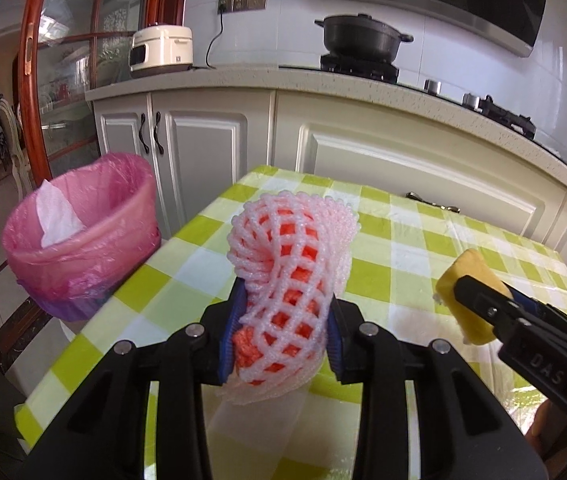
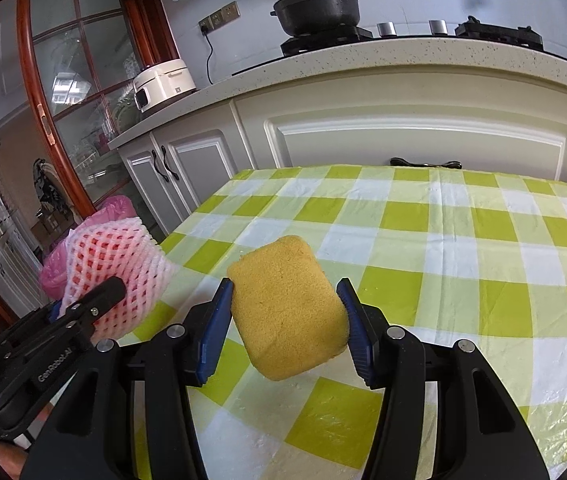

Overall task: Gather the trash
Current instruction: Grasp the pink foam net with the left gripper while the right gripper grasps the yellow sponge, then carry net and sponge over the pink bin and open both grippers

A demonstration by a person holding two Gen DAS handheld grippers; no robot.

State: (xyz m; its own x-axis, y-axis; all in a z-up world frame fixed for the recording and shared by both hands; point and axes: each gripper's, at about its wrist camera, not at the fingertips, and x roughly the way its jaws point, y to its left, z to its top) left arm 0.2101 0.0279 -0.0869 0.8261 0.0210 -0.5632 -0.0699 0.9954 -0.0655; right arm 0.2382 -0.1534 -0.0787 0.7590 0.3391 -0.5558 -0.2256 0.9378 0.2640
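With the left claw (image 1: 283,316) clamping the foam net (image 1: 287,276) and the right claw (image 2: 287,320) the sponge (image 2: 287,308), either springy piece may slip short of the bin (image 1: 83,236) at mid left.

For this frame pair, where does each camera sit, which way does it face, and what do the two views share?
Left wrist: on the left gripper, looking along its fingers at the foam fruit net they clamp, with the pink-lined trash bin beyond the table edge.
Right wrist: on the right gripper, looking along its fingers at the yellow sponge they clamp.
Shared: checkered tablecloth, black pot, rice cooker, and each other's gripper.
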